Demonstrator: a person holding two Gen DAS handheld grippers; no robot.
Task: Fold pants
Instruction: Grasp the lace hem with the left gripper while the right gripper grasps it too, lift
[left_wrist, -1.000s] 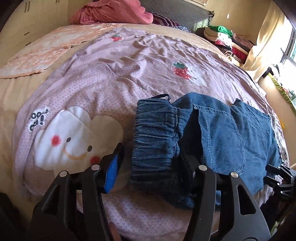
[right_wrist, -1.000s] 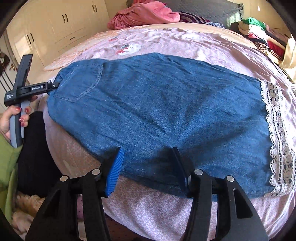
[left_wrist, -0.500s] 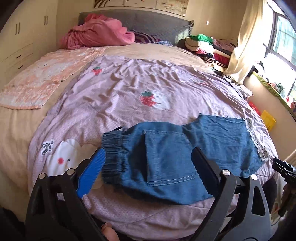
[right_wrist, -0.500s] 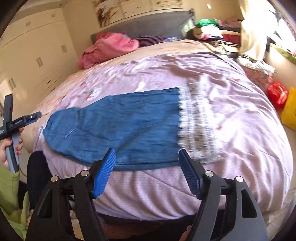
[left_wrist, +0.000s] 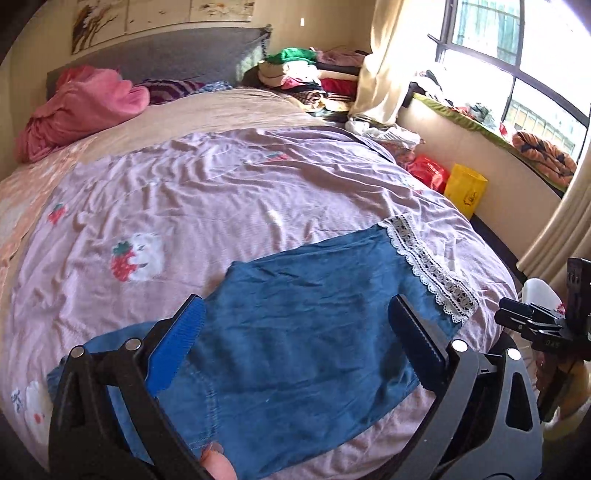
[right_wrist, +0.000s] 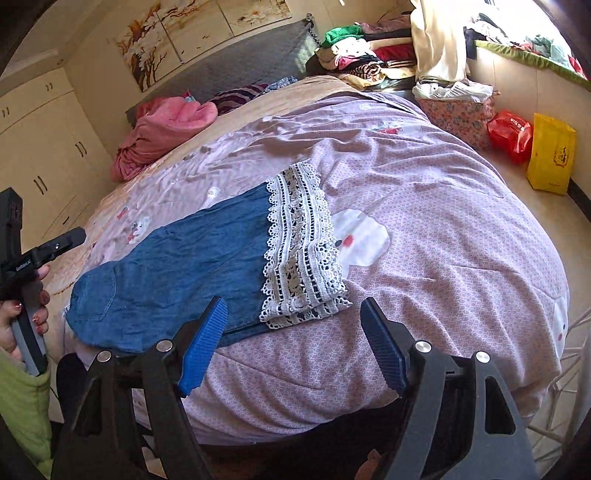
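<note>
Pants (left_wrist: 303, 332) flat — both tongs wide

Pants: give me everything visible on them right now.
The pants are blue denim with a wide white lace hem and a stitched patch pocket near the waist end. They lie flat, legs stacked, lengthwise along the near edge of the pink bedspread, slightly wrinkled. Nothing grips them; both open grippers are clear of the fabric.

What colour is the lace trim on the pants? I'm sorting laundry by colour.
White lace trim with dark gaps, clearest in the right wrist view.
</note>
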